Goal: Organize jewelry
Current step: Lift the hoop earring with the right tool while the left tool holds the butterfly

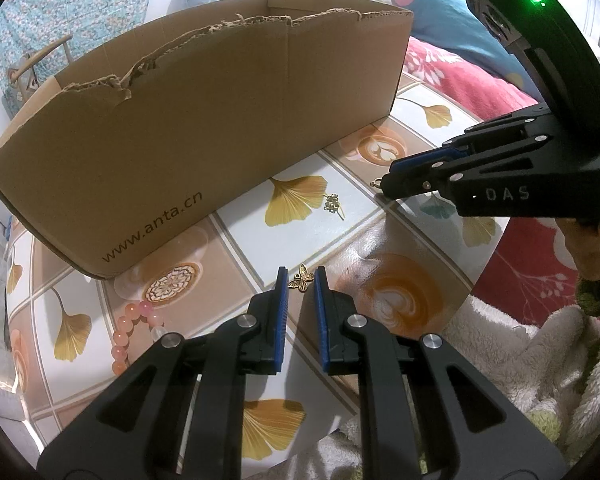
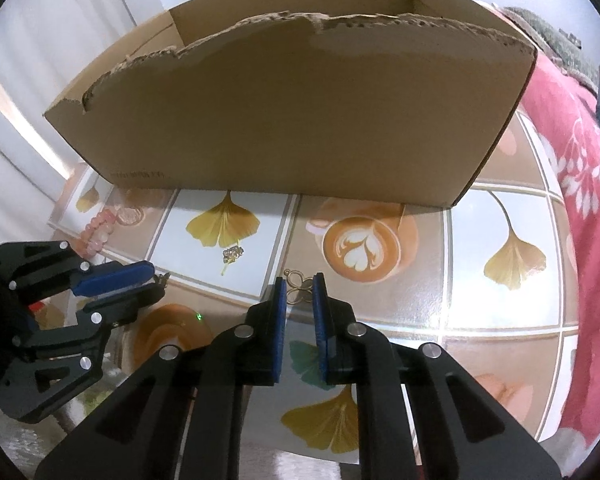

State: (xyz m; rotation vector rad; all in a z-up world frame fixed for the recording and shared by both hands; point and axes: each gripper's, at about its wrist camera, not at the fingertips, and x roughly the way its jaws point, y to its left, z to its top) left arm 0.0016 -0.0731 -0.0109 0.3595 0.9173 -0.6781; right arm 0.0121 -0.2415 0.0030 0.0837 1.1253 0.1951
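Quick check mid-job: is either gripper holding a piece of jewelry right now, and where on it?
Both. The left gripper pinches a gold butterfly charm across its wings; the right gripper pinches a looped gold charm by its lower part, its small ring poking out.

A glossy ginkgo-patterned tabletop (image 2: pixel 500 320) stands beside a red blanket (image 2: pixel 572 152).

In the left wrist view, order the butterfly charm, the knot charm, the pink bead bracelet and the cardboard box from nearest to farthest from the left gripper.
1. butterfly charm, between the left gripper tips.
2. pink bead bracelet, lower left.
3. knot charm, ahead on the leaf tile.
4. cardboard box, behind.

Bracelet and knot charm are close to call.
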